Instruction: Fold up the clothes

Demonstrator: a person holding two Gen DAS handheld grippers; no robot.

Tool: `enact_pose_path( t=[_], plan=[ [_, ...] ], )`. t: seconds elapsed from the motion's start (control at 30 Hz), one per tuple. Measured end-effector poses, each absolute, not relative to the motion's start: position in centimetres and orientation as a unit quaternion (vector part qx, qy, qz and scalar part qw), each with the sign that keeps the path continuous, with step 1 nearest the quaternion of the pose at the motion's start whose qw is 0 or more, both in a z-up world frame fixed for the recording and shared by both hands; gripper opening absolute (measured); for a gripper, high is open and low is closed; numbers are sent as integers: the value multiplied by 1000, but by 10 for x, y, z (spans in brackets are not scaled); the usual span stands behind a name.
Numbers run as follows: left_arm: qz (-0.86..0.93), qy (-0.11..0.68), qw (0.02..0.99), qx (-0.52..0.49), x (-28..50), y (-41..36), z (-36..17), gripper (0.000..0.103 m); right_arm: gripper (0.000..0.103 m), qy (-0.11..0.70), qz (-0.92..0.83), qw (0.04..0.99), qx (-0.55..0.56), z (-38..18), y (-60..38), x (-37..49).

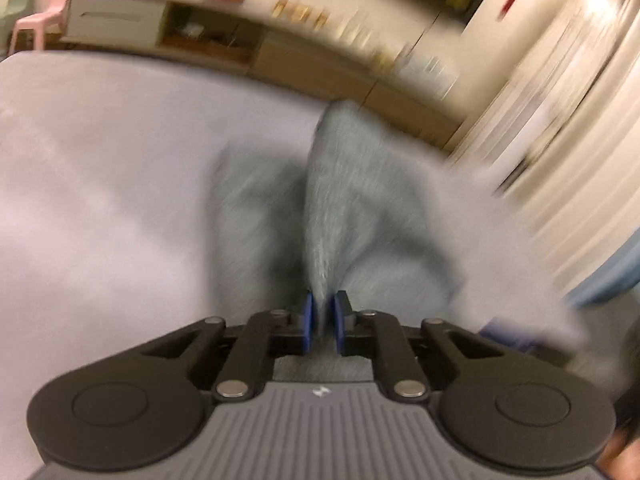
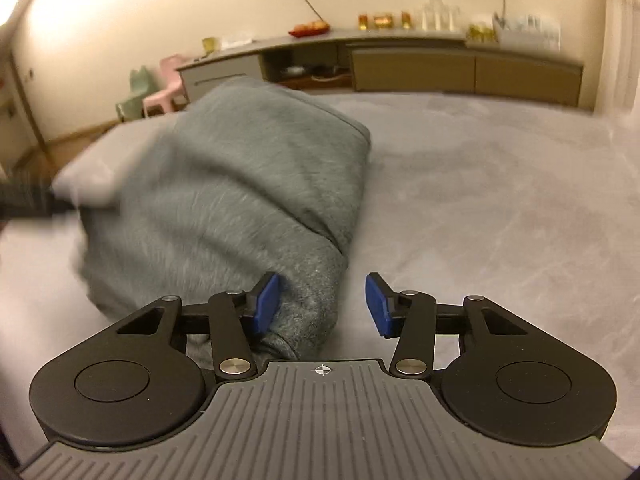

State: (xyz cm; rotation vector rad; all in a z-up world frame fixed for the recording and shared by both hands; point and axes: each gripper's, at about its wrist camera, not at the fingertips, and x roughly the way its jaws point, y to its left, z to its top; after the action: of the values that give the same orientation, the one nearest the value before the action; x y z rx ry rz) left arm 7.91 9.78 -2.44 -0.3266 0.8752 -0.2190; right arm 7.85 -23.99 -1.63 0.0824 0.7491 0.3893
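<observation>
A grey fleece garment (image 2: pixel 240 192) lies bunched on the pale lilac bed (image 2: pixel 480 200). My left gripper (image 1: pixel 322 320) is shut on a fold of the garment (image 1: pixel 340 200) and holds it raised above the bed; this view is motion-blurred. My right gripper (image 2: pixel 323 306) is open, with its left blue pad (image 2: pixel 267 304) against the garment's near end and its right pad (image 2: pixel 378 308) over bare sheet. A dark blurred shape at the left edge of the right wrist view, against the garment, may be the left gripper.
A long low cabinet (image 2: pixel 440 64) with bottles and dishes on top runs along the far wall. Pink and green small chairs (image 2: pixel 160 92) stand beyond the bed's far left corner. Curtains (image 1: pixel 560 100) hang at the right.
</observation>
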Motion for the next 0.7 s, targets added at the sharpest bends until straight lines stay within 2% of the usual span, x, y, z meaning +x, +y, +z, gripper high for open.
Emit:
enact_pose_path(
  t=[0.03,0.07,0.13,0.17,0.2,0.27,0.37,0.4,0.43,0.47,0.5,0.57,0.63,0.7],
  plan=[
    [-107,417,886,-171,77,105,-27,24,56,370,195,906,59,-16,-244,83],
    [-109,412,886,-185,75,111,-29,27,56,371,197,904,74,-16,-246,84],
    [-110,399,886,-211,82,120,-23,46,57,368,198,905,84,-13,-246,85],
    [-106,392,888,-215,88,124,-19,62,58,364,199,907,78,-12,-244,83],
    [-104,385,892,-213,96,126,-13,72,60,360,200,908,72,-11,-242,81],
    [-108,377,897,-203,120,123,-2,79,62,360,201,909,66,-11,-239,79],
    [-122,398,893,-170,162,104,-2,79,62,360,203,909,59,-12,-235,77],
    [-128,413,888,-153,173,93,-7,77,63,360,203,909,56,-13,-234,77],
    [-129,429,884,-135,183,81,-13,70,64,359,203,909,53,-13,-233,76],
    [-130,445,878,-117,193,70,-19,39,65,359,204,909,51,-13,-232,75],
    [-131,440,882,-107,194,63,-17,22,66,359,204,909,48,-14,-231,75],
    [-133,395,904,-98,180,60,0,16,66,358,200,911,48,-15,-233,76],
    [-132,340,919,-148,152,84,13,16,66,358,195,912,50,-15,-236,76],
    [-104,322,919,-201,131,117,-3,16,67,354,200,912,57,-13,-237,74]
  ],
)
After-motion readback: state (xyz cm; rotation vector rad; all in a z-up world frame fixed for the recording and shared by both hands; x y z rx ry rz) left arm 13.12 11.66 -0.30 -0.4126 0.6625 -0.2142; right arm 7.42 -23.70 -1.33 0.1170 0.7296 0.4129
